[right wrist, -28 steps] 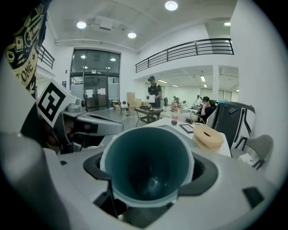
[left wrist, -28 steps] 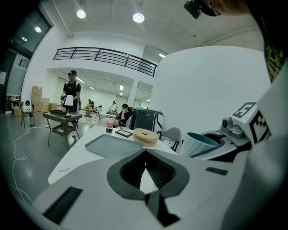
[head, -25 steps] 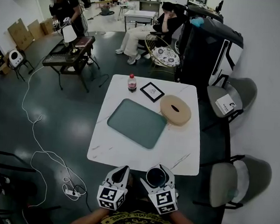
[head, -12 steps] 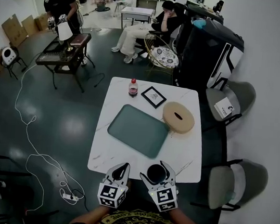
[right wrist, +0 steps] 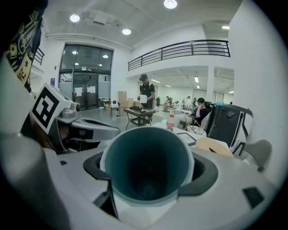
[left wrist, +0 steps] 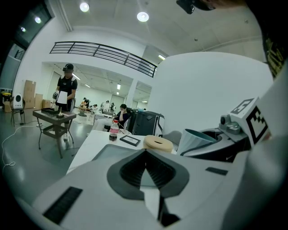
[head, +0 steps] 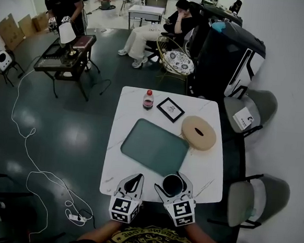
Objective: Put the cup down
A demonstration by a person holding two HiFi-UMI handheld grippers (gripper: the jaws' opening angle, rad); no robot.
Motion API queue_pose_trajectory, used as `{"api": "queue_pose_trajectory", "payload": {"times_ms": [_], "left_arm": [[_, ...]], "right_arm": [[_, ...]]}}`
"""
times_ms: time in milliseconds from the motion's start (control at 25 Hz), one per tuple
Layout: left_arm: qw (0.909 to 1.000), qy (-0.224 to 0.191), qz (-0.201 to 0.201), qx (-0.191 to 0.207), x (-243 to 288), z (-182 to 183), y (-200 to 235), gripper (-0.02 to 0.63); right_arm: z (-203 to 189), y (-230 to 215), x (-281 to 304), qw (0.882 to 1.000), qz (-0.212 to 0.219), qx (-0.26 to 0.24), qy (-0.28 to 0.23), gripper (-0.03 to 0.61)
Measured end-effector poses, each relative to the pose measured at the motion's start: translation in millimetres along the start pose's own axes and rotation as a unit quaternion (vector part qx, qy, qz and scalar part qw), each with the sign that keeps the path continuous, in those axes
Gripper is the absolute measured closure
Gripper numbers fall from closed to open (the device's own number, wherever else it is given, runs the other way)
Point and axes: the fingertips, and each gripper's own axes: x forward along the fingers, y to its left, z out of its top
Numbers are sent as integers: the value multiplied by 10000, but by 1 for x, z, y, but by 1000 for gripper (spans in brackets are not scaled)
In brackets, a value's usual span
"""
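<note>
Moved up: bench (head: 200, 169) edge now under me. Right tongs (head: 173, 185) still clamp the cup (right wrist: 148, 166); left tongs (head: 132, 181) closed, empty. Set-down looks next.

The right gripper (head: 174, 179) grips a dark cup (head: 173, 185), mouth up, over the near edge of the white table (head: 211, 173). The left gripper (head: 132, 181) is just beside it, jaws together. On the table are a teal tray (head: 155, 146) at centre, a round tan holder (head: 199, 132) to its right, and a red-capped bottle (head: 148, 100) and framed picture (head: 170, 109) at the far edge.
</note>
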Motion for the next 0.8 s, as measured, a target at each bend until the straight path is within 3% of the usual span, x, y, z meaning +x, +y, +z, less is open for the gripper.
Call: {"api": "queue_pose_trajectory", "payload": {"times_ms": [400,800], "left_arm": [[9999,0,123,22,20,8,31,604],[9987,281,418,50,48,3,41,604]], "right_arm": [[7,-9,35,10000,-55,43,-7,199],[4,-34,71,10000,92,-20,2,198]]}}
